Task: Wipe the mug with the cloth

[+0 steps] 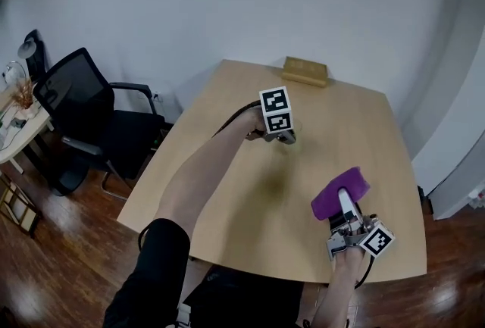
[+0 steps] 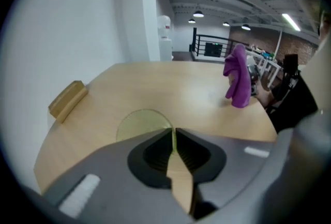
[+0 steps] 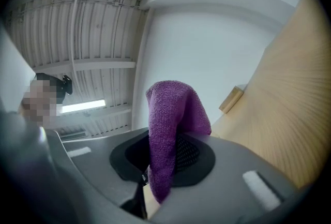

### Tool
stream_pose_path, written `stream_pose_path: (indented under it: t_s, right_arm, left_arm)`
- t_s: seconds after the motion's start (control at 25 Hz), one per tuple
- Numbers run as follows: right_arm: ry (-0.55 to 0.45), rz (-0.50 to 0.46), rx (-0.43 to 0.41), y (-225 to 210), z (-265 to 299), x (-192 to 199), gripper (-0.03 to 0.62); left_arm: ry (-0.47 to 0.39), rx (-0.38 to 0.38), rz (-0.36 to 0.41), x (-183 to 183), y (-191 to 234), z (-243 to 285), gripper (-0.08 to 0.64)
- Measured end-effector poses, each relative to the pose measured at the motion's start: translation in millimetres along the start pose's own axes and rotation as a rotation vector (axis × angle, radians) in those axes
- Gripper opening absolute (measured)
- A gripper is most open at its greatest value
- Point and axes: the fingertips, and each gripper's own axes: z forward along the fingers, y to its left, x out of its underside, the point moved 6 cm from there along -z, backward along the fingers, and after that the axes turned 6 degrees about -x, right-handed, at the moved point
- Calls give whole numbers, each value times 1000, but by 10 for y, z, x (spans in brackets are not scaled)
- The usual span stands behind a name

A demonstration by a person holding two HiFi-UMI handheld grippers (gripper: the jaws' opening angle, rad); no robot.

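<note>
Pale wood table point(image 1: 227, 190) against a white wall, office chair point(image 1: 83, 107) off its left side, wooden block point(image 1: 305, 70) sitting at the far edge.

Left gripper point(image 2: 173, 132) is reaching out over mid-table. Its jaws are standing nearly together, pinching a thin yellow-green wall edge-on. I am reading that as the rim of the mug point(image 2: 139, 123), apparently translucent. It is sitting on or just above the tabletop (cannot tell which). Judging by the grip, this hand is steadying the mug so the other can work on it.

Right gripper point(image 1: 345, 201) is hanging back near the table's front edge, well apart from the mug. Its jaws are clamping the purple cloth point(image 3: 170, 124), and a fold is flopping over the upper jaw. The loose bunch is facing forward, which looks like the working end being offered for wiping. No contact between cloth and mug yet; wiping is not under way.

Hard to make out:
- The mug's body is mostly hiding behind the left jaws, and no handle is showing.
- From the head view the marker cube point(image 1: 276, 110) is covering the mug, leaving only a faint greenish tint beside it.
- The right gripper view is pointing up at ceiling and wall, so it is showing nothing of the mug.
- The cloth's pinched end is disappearing between the jaws, so its full size is unclear.
</note>
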Motion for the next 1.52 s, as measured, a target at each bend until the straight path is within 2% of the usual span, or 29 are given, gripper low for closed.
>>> stream_pose_path:
  t_s: [0.08,0.2,0.32,0.52,0.68,0.84,0.96,1.04,1.08,1.16,1.24,1.32,1.44,1.52]
  right_arm:
    - [4,0,2,-4,-22,-6,56]
    - [21,-32,9,7,-22,14,55]
    - [31,-37,8,41,-14,33,56]
    - [41,-90,30,18,-40,-42,56]
    - [33,-56,5,54,-30,-1,56]
    - [29,-68,11,45,-39,-12,55]
    - [14,-44,-2,50,-34,5,55]
    - [-5,-37,-2,33,-66,-15,55]
    - [-18,-33,-5,25,-82,-31,55]
    - [-52,-13,-18,-1,-113,-67,55]
    - [-98,30,-42,-33,-146,-114,56]
    - [-145,70,-75,-42,-166,-165,56]
    - [-172,79,-115,55,-141,-193,56]
    - [-167,71,-146,226,-102,-179,55]
  left_arm:
    - [78,10,39,-58,24,125,46]
    - [184,-34,100,-105,104,243,46]
    - [212,-77,134,-169,157,325,46]
    - [131,-138,109,-291,249,348,61]
    - [13,-143,55,-345,267,258,103]
    - [-1,-172,63,-314,267,211,104]
    - [-73,-210,63,-345,256,90,106]
    - [-204,-223,43,-400,188,-62,104]
    - [-305,-212,14,-425,125,-165,104]
    - [-589,-135,-92,-433,-65,-435,98]
    - [-931,-9,-241,-388,-334,-756,74]
    - [-1207,99,-400,-279,-615,-994,24]
    - [-1457,241,-633,15,-974,-1081,21]
    - [-1595,311,-713,185,-1261,-1176,21]
